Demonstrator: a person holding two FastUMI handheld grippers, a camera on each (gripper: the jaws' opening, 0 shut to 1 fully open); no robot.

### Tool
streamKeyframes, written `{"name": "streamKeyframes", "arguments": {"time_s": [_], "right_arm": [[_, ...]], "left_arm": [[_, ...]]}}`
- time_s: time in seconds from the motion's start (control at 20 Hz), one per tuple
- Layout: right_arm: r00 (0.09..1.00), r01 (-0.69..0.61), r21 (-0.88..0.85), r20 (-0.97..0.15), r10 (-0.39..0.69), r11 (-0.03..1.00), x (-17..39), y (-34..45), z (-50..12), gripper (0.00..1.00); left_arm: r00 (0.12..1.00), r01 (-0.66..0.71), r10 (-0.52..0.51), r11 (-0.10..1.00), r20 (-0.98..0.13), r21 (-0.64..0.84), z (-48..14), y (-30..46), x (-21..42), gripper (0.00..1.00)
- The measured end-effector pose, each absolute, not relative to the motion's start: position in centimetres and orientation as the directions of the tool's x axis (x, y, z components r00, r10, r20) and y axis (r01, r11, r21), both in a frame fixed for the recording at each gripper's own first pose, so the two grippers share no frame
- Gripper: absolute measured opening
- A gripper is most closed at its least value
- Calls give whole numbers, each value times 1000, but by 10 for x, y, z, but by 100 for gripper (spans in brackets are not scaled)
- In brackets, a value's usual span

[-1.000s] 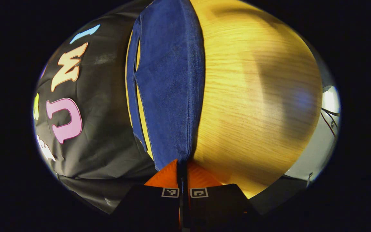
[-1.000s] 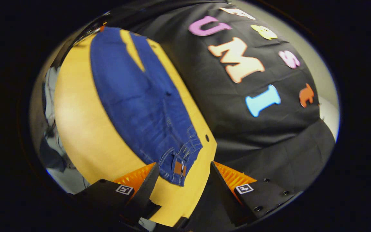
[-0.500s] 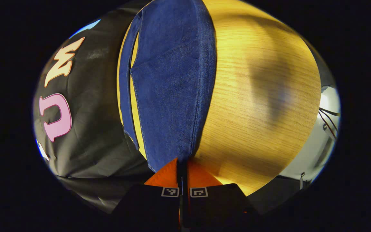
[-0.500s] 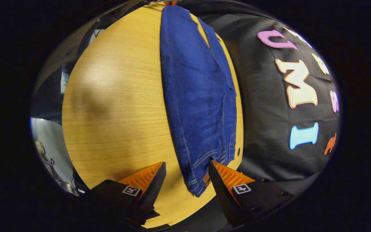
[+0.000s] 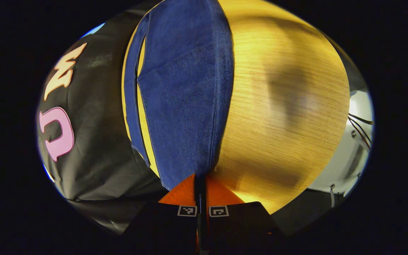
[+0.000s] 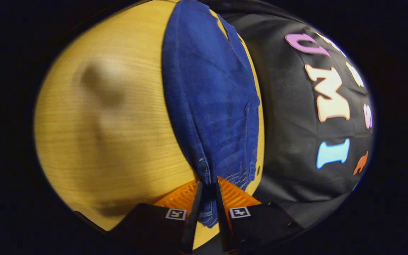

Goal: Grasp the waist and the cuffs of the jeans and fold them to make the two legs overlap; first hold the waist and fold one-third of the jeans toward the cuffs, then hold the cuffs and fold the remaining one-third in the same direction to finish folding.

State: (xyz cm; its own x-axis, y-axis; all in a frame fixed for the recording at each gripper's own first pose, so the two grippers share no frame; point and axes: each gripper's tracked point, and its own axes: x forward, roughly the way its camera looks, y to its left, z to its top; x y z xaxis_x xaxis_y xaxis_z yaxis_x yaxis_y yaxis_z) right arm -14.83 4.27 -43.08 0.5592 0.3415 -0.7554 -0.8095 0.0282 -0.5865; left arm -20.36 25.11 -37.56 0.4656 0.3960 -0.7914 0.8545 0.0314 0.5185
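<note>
The left gripper has a black body at bottom centre. Two small square black-and-white markers sit on it. The right gripper looks alike, with ridged finger faces.

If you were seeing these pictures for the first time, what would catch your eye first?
The blue jeans stretched lengthwise along the far side of the yellow wooden table, next to the black cloth wall. Each end is pinched: the right gripper is shut on the stitched waist end, the left gripper on the cuff end.

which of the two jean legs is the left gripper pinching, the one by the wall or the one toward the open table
The wide leg toward the open table: its cuff end runs down between the left gripper fingers. The narrow leg by the wall lies apart, a strip of table between them.
</note>
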Motion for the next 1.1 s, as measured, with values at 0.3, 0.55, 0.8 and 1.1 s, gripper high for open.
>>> {"name": "streamKeyframes", "arguments": {"time_s": [0.3,0.55,0.8,1.1], "right_arm": [[548,-837,-502,-778,307,220,-136,41,-427,5],[500,-865,-450,-809,309,224,-134,44,-414,2],[541,-841,-479,-755,371,253,-100,37,-373,2],[618,-783,-524,-719,320,336,-45,34,-333,2]], "left_arm": [[428,859,416,91,-803,504,-376,248,-207,0],[395,847,462,152,-794,510,-362,249,-198,0],[435,812,487,150,-757,563,-315,241,-151,0],[433,830,467,127,-771,543,-288,242,-111,0]]}}
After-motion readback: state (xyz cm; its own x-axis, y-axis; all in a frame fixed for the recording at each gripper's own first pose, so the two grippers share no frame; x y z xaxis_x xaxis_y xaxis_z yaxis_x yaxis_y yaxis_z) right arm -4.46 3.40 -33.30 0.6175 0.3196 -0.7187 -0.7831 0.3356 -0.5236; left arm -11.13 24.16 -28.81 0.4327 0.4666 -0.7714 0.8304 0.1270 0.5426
